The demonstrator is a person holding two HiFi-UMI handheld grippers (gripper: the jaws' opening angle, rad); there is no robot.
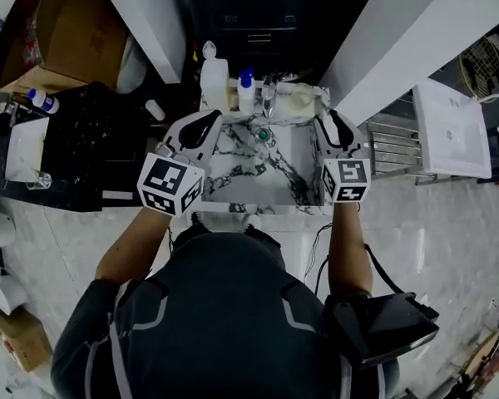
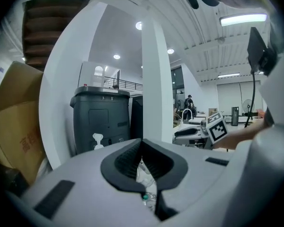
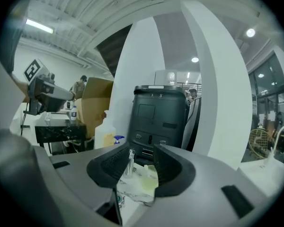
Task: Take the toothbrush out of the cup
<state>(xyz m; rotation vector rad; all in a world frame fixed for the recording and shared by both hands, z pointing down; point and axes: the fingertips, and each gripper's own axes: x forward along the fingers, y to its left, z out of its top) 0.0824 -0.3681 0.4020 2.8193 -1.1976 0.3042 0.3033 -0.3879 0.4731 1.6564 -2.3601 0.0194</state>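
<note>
I cannot make out a toothbrush in any view. A small clear cup (image 1: pixel 38 179) stands on the black counter (image 1: pixel 91 140) far to the left; its contents are too small to tell. Both grippers hover over the marble sink (image 1: pixel 293 175). My left gripper (image 1: pixel 206 121) is over the basin's left rim, its pads (image 2: pixel 128 157) meeting at the tips with nothing held. My right gripper (image 1: pixel 331 121) is over the right rim. Its jaws stand apart, and through the gap between its pads (image 3: pixel 166 162) show the chrome faucet (image 3: pixel 130 161) and a pale cloth (image 3: pixel 146 181).
Behind the basin stand a white bottle (image 1: pixel 214 77), a blue-capped bottle (image 1: pixel 246 90), the faucet (image 1: pixel 269 98) and the cloth (image 1: pixel 302 98). The drain (image 1: pixel 263 134) is teal. A cardboard box (image 1: pixel 66 32) sits at the far left, a metal rack (image 1: pixel 395 144) and a white unit (image 1: pixel 449 127) at the right.
</note>
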